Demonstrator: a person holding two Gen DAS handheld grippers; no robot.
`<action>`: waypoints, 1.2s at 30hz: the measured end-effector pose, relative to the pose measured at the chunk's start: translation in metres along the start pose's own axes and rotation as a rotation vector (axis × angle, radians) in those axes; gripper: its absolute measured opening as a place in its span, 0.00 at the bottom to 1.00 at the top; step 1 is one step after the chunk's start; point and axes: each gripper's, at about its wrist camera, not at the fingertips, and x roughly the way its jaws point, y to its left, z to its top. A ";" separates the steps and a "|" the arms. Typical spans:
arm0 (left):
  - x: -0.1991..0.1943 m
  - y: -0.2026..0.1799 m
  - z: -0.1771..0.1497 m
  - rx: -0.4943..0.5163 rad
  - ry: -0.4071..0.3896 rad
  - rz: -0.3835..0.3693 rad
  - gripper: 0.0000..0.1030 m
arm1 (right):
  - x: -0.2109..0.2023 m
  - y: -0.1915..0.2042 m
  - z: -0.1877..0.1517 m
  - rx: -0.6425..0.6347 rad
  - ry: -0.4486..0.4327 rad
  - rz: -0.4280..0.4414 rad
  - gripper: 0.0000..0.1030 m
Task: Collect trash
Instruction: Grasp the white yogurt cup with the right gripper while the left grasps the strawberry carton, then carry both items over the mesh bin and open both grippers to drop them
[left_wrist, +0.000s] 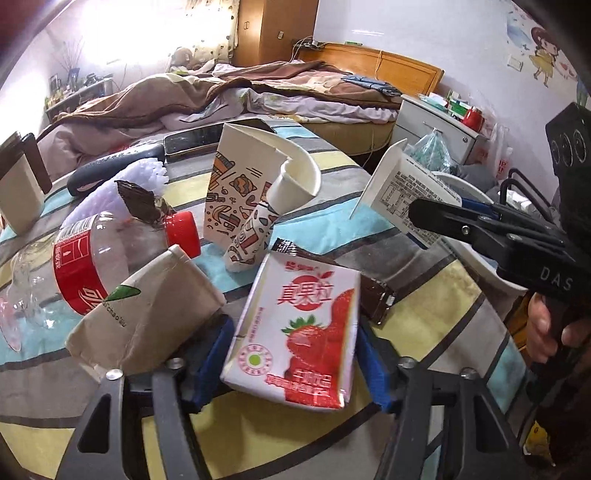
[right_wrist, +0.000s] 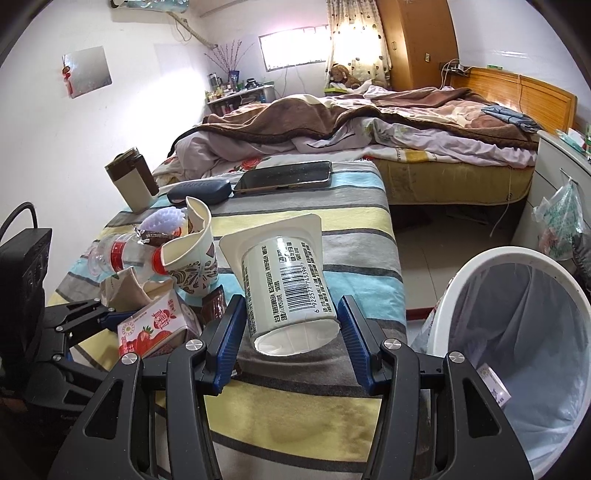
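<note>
A strawberry milk carton lies on the striped tablecloth, and the blue pads of my left gripper sit against its two sides, shut on it. My right gripper is shut on a white yogurt cup, tilted with its rim away from me, above the table's near edge. The left wrist view shows that cup in the right gripper, off to the right. Loose trash lies behind the carton: a clear bottle with a red label, a torn paper cup, a crumpled brown paper bag and a brown wrapper.
A white bin with a plastic liner stands on the floor right of the table. At the table's far end lie a phone, a dark case and a lidded mug. A bed is beyond, with a white nightstand at the right.
</note>
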 end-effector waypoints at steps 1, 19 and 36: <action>-0.001 -0.001 0.000 0.000 -0.003 0.006 0.59 | -0.002 -0.001 -0.001 0.002 -0.001 0.001 0.52; -0.042 -0.015 -0.013 -0.036 -0.074 0.072 0.53 | -0.025 -0.001 -0.010 0.018 -0.043 0.009 0.52; -0.075 -0.065 -0.002 0.000 -0.164 0.047 0.53 | -0.068 -0.015 -0.017 0.048 -0.126 -0.036 0.52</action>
